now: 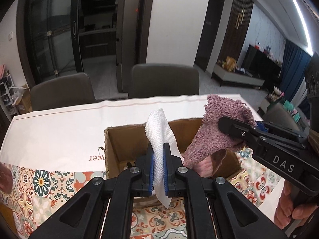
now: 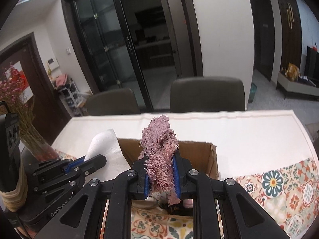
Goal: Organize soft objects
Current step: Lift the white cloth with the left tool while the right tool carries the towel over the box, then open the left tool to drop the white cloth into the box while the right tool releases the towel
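My left gripper is shut on a white woven cloth and holds it upright over the open cardboard box. My right gripper is shut on a mauve fluffy towel and holds it above the same box. In the left wrist view the right gripper comes in from the right with the mauve towel hanging over the box's right side. In the right wrist view the left gripper with the white cloth is at the left. A pink soft item lies inside the box.
The box stands on a table with a white cover and a patterned tile cloth. Two grey chairs stand at the far edge. A vase of dried flowers stands at the table's left.
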A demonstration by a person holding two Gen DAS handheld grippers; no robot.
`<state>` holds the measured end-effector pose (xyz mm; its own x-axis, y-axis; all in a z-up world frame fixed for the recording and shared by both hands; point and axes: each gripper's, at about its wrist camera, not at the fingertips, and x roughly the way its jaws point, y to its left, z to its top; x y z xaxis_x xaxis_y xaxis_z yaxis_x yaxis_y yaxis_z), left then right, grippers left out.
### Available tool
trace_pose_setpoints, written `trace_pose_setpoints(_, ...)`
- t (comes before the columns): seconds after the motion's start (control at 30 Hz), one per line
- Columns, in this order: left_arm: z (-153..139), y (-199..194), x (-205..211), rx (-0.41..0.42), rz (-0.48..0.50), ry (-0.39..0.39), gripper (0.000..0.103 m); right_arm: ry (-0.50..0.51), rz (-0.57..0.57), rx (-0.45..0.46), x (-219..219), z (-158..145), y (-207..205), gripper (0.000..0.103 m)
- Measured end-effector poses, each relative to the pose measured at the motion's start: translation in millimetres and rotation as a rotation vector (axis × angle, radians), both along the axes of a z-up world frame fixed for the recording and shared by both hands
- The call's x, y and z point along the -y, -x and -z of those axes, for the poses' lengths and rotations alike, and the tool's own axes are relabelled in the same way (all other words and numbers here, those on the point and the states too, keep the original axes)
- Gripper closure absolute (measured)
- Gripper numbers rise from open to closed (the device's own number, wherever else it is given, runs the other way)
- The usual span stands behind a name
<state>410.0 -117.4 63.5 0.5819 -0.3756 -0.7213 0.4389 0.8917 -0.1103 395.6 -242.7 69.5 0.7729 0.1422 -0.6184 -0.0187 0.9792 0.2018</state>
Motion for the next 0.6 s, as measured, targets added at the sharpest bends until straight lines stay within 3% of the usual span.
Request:
trace_pose_setpoints(0.37,35,-28,18,-0.108,-0.003,-0.103,0.090,-0.034,-0.022,-0.190,12,45,-42,0.081)
trace_pose_setpoints(0.53,48,-30,18,-0.142,0.002,-0.127,0.067,-0.065,-0.035,-0.266,16,64,-52,0.080)
trace_pose_setpoints(0.6,50,-29,17,-0.140,-0.007,-0.140,0.063,-0.060,-0.040,-0.294,16,71,-55,0.075)
